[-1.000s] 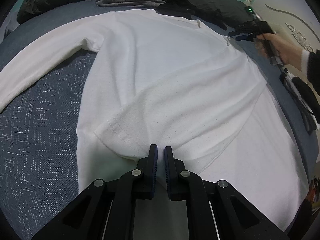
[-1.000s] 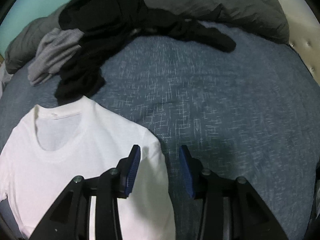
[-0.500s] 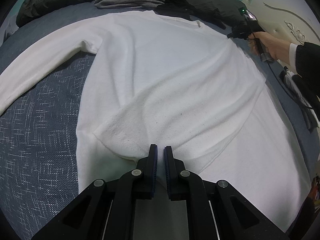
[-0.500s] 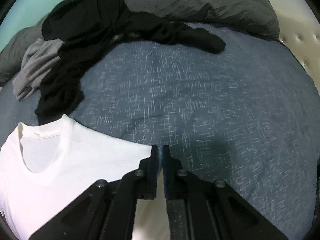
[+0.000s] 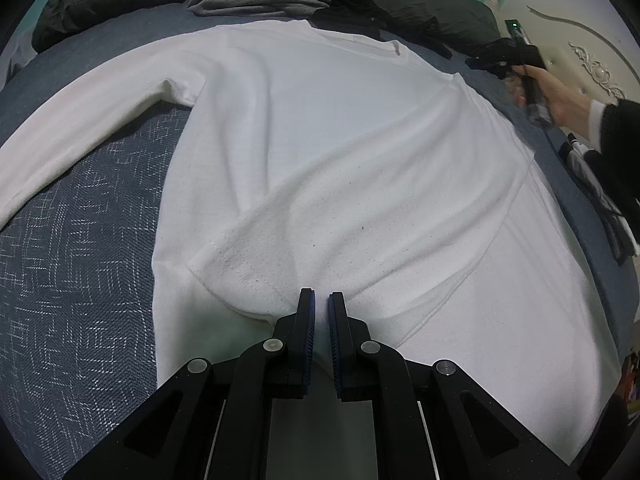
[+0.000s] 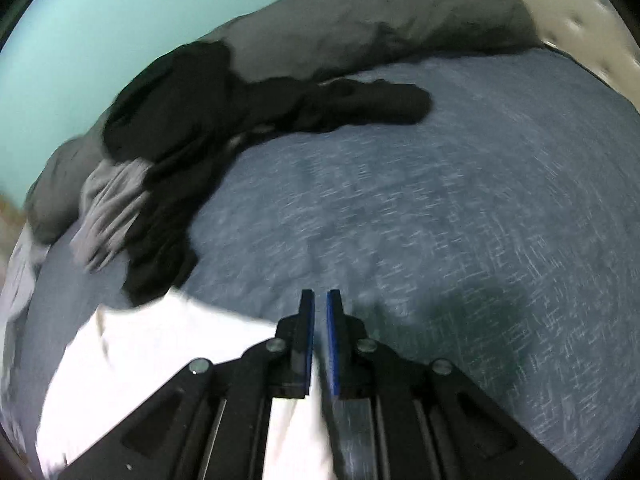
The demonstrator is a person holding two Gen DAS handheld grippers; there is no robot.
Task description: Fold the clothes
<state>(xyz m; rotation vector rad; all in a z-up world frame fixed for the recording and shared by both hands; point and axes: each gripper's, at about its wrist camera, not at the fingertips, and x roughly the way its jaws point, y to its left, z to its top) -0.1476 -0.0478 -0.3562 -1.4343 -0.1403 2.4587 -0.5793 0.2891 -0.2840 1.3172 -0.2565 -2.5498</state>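
Spreading over the bed, the white shirt lies flat, one sleeve folded across its chest. Your left gripper pinches fabric near the hem; your right gripper, just closed, clamps the shoulder by the bed's right edge. Lifting unevenly could undo that sleeve fold.

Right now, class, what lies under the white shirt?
The blue bedspread shows around the white shirt, whose right sleeve is folded on top. What the shirt covers cannot be seen.

dim, even light | right view motion-blurred (left sharp) | fisheye-bent edges
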